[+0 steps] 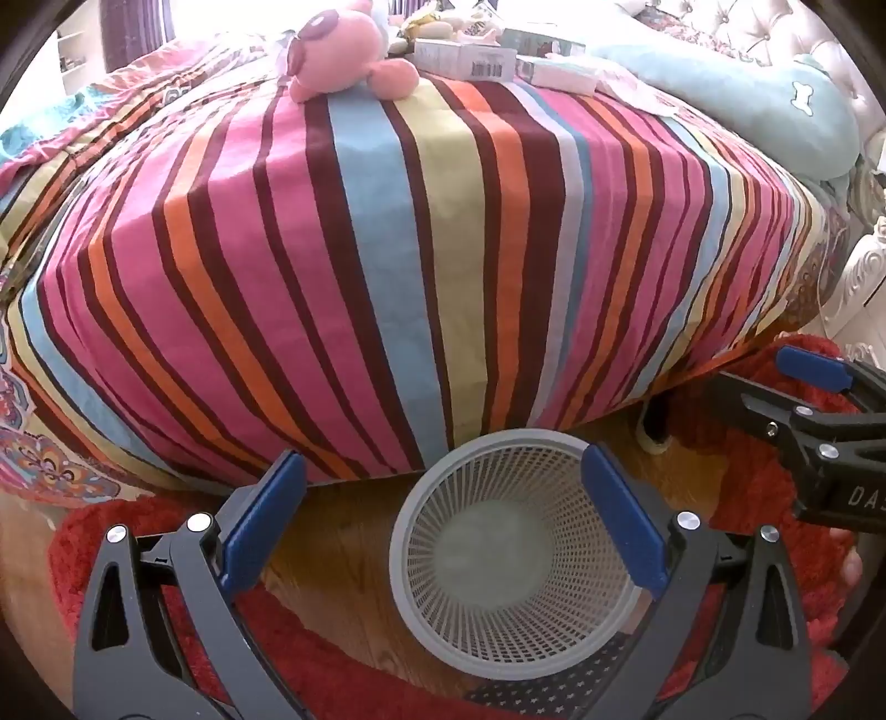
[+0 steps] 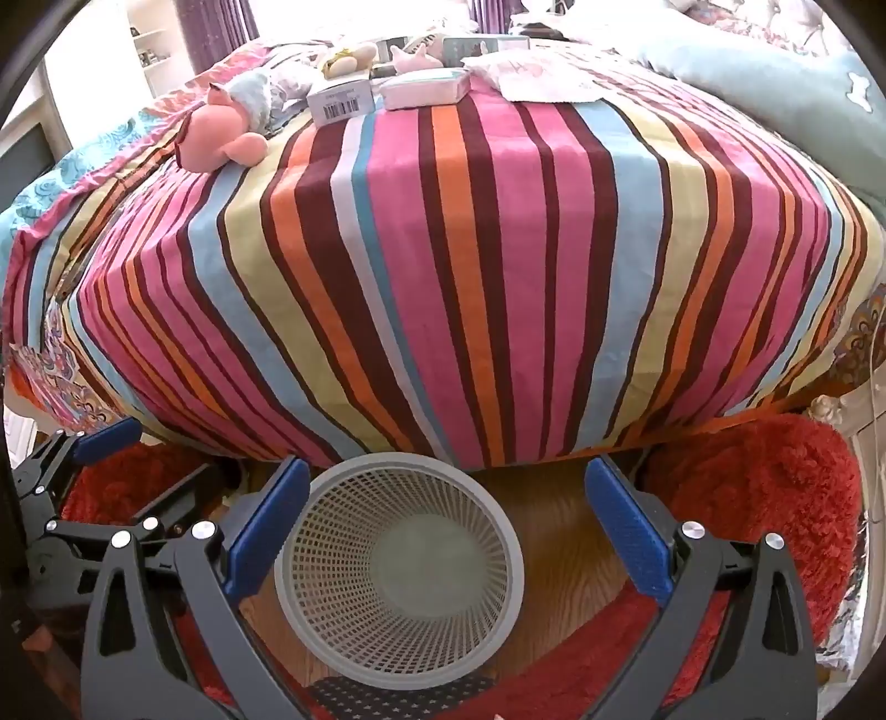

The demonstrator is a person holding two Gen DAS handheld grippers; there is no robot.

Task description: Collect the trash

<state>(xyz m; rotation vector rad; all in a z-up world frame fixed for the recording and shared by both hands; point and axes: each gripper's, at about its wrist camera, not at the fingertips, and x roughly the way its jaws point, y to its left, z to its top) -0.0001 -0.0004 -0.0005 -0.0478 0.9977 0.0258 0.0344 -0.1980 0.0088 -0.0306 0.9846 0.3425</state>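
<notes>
A grey mesh wastebasket [image 1: 512, 554] stands empty on the wood floor at the foot of the striped bed; it also shows in the right wrist view [image 2: 398, 570]. My left gripper [image 1: 443, 520] is open and empty above the basket. My right gripper [image 2: 443, 526] is open and empty, also above it, and shows at the right edge of the left wrist view [image 1: 814, 387]. On the far side of the bed lie a white barcode box [image 2: 340, 99], a pale box [image 2: 426, 88] and crumpled white paper [image 2: 531, 77]. The barcode box also shows in the left wrist view [image 1: 465, 55].
A pink plush toy [image 1: 343, 50] lies on the striped bedspread [image 1: 443, 249] next to the boxes, also seen from the right wrist [image 2: 221, 133]. A light blue pillow [image 1: 747, 94] lies at the right. A red shaggy rug [image 2: 764, 498] surrounds the basket.
</notes>
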